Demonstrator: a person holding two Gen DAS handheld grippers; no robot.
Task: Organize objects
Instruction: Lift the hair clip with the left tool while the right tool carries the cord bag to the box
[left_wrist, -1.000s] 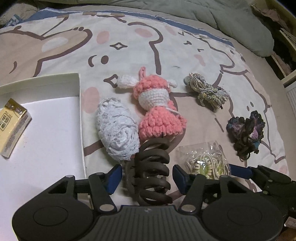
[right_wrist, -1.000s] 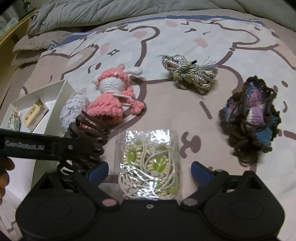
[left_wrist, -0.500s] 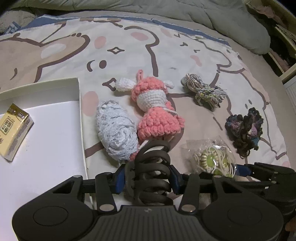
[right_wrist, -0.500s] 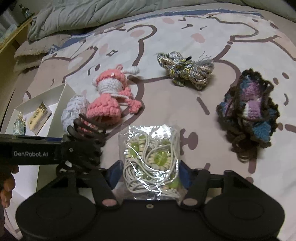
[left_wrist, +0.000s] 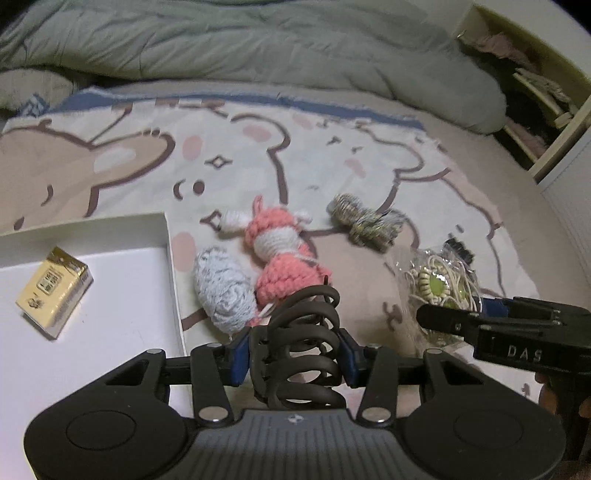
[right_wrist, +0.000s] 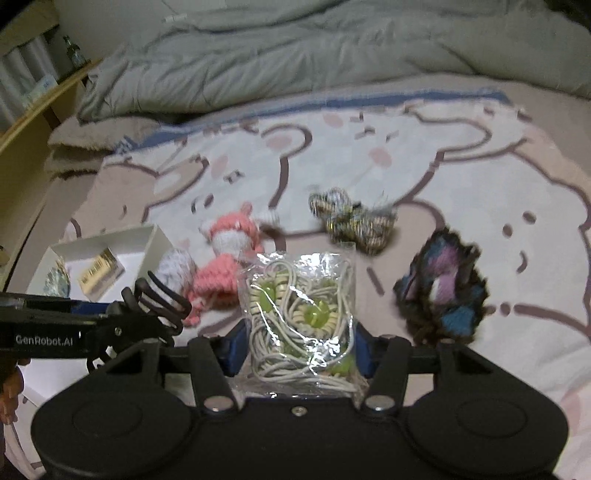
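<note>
Left wrist view: the left gripper has its jaws clamped on a dark brown claw hair clip, whose curved teeth stand up between the blue pads; the clip is raised above the bed sheet, which bears a cartoon bear print; to the left lies a white tray holding a small yellow box; just beside the tray's right wall lies a pale grey yarn ball, touching a pink and white crochet doll; beyond the doll lies a bundle of mixed grey and yellow cord; a grey quilt is heaped along the far edge of the bed. At the right of this view the right gripper enters from the side. Right wrist view: the right gripper's jaws, which have just been closing, are clamped on a clear plastic bag of coiled white cord with green pieces; the bag is upright between the blue pads and lifted off the sheet; to the right, on the sheet, lies a dark crochet piece with blue and purple patches, well apart from the bag; the picture is blurred there; the left gripper with the hair clip shows at the left edge, over the tray.
</note>
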